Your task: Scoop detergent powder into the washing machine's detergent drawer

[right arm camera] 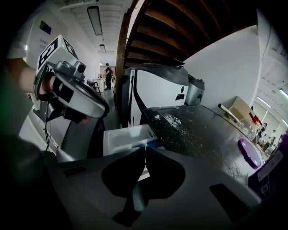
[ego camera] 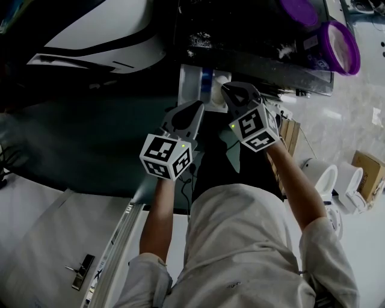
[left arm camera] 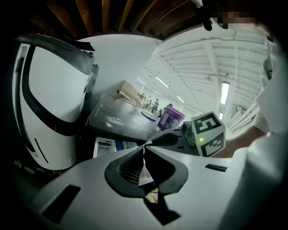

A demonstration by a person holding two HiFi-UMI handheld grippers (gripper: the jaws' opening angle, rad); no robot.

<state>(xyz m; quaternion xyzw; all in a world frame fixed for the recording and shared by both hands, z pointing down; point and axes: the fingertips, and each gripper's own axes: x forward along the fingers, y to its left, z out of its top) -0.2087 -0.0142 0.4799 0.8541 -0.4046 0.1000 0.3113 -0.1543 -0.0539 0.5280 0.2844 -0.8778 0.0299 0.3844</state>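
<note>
The white detergent drawer (ego camera: 203,90) stands pulled out of the dark washing machine's front, with a blue compartment inside. My left gripper (ego camera: 197,109) hovers just in front of it, shut with nothing between its jaws (left arm camera: 144,146). My right gripper (ego camera: 229,89) is beside the drawer's right side, also shut and empty (right arm camera: 145,151). The purple detergent tub (ego camera: 338,48) stands open on the machine's top at the far right, its purple lid (ego camera: 299,11) lying behind it. No scoop is visible. The drawer (right arm camera: 128,137) shows past the right jaws, the tub (left arm camera: 171,117) past the left.
Spilled white powder (right arm camera: 173,120) dusts the machine's dark top (ego camera: 252,36). A white appliance (ego camera: 102,30) with black trim stands to the left. A cardboard box (ego camera: 369,171) and white items (ego camera: 325,175) sit on the floor at right.
</note>
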